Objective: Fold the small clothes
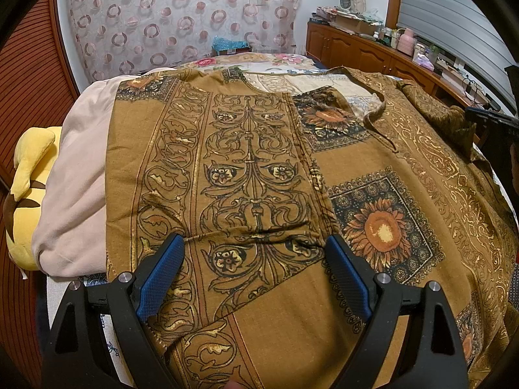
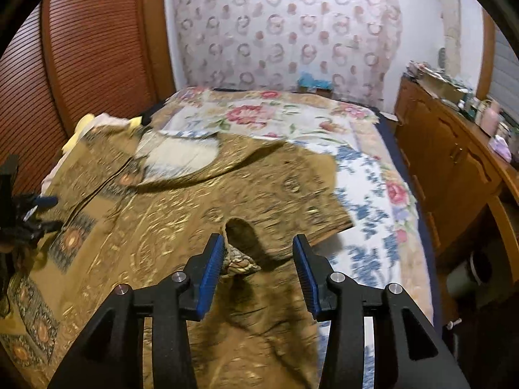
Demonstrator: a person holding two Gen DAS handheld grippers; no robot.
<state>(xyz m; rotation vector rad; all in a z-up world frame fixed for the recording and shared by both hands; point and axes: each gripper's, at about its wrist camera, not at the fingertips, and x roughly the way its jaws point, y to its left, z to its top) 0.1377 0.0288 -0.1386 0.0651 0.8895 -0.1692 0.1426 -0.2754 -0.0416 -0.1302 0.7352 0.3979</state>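
A brown garment (image 1: 259, 175) with gold scrollwork and sunflower squares lies spread on the bed; one side is folded over the middle. My left gripper (image 1: 254, 248) is open just above the folded flap's edge, holding nothing. In the right wrist view the same garment (image 2: 201, 201) shows blurred. My right gripper (image 2: 258, 248) is open above its right part; a raised fold of cloth (image 2: 238, 257) touches the left finger (image 2: 211, 269). The left gripper (image 2: 35, 210) shows at the far left there.
The bed has a floral cover (image 2: 366, 175). A pink folded cloth (image 1: 74, 188) and a yellow plush toy (image 1: 26, 175) lie at the left. A wooden cabinet (image 2: 451, 168) with clutter runs along the right. A brown slatted door (image 2: 81, 48) stands left.
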